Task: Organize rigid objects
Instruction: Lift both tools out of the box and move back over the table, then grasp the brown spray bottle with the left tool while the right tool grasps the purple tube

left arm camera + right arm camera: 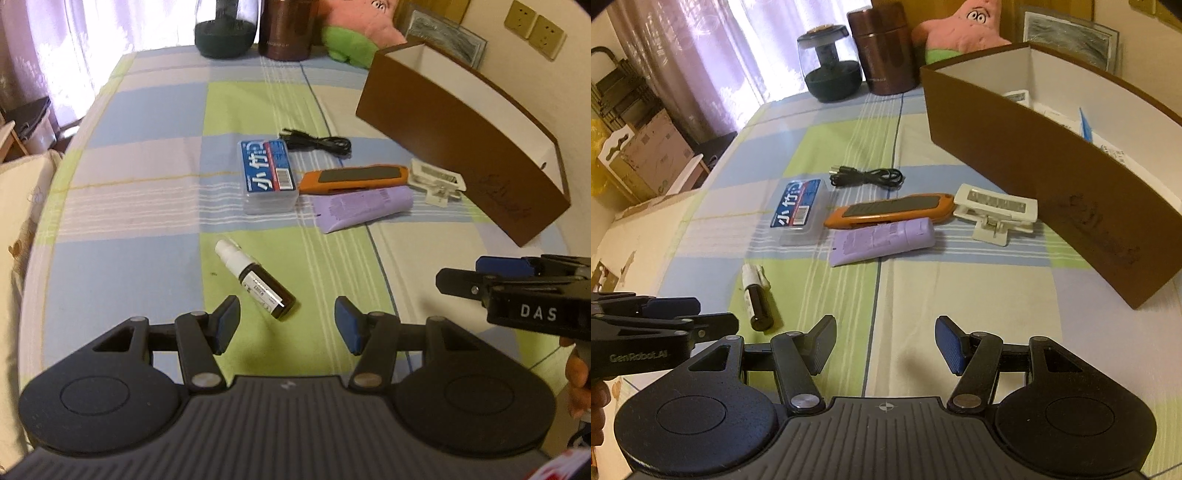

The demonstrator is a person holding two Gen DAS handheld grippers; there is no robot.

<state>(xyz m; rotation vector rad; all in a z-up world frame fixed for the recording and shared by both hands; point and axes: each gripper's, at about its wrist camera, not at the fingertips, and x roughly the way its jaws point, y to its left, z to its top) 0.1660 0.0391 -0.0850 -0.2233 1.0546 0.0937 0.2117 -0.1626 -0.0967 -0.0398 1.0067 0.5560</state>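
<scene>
Left gripper spread, empty, just above small spray bottle lying on checked cloth; round bottle may roll off pads. Right gripper spread, empty, over bare cloth. Brown box far right, tube and cutter between.

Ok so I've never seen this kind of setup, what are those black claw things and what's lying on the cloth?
Those claws are handheld grippers, one in each of a person's hands, each with a camera looking along its fingers. One picture is from the left gripper, the other from the right gripper. Both are open and hold nothing. On the checked cloth lie a small spray bottle, a clear plastic case, a black cable, an orange utility knife, a purple tube and a white clip. A brown box stands to the right, with some papers inside.
</scene>
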